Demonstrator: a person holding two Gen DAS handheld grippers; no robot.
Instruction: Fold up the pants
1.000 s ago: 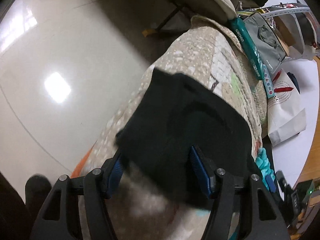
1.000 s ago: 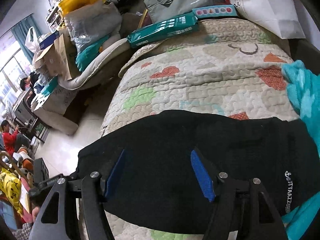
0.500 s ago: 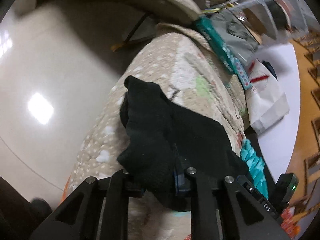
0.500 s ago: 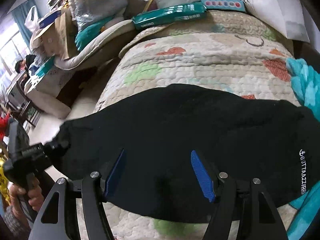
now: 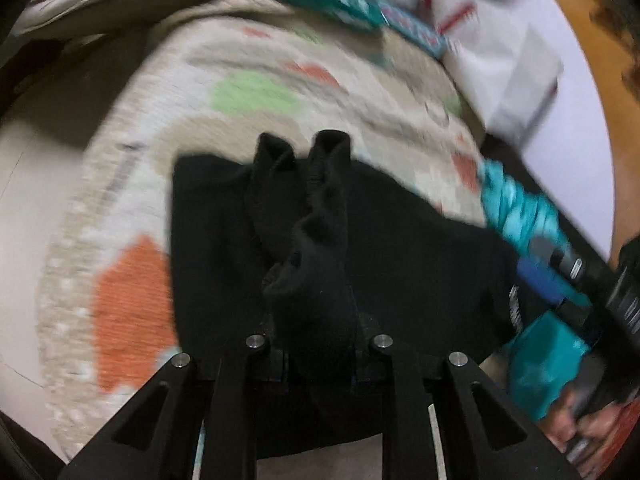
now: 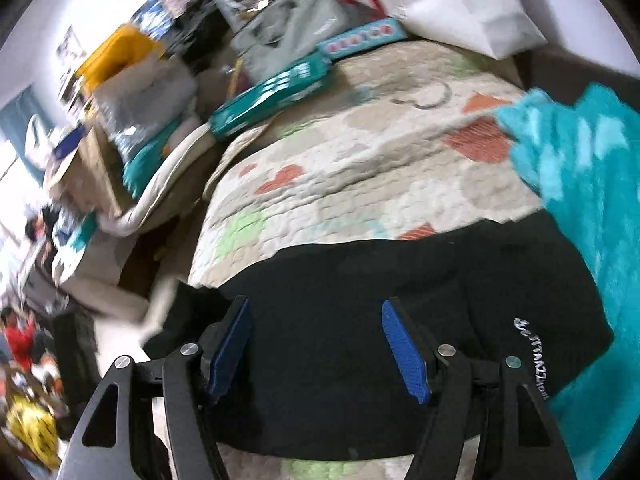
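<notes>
Cluttered room; bed under a beige quilted bedspread (image 6: 360, 176) with orange and green patches. Black knit pants (image 6: 360, 280) spread flat across it, beside a fuzzy teal blanket (image 6: 592, 184). Left hand-held gripper (image 5: 318, 354) clamped on a bunched pants fold. Right hand-held gripper (image 6: 316, 344) spread wide above the cloth, holding nothing.

bare quilt (image 6: 360, 184) beyond the pants (image 6: 360, 280); teal blanket (image 6: 592, 184) crowds the right.
</notes>
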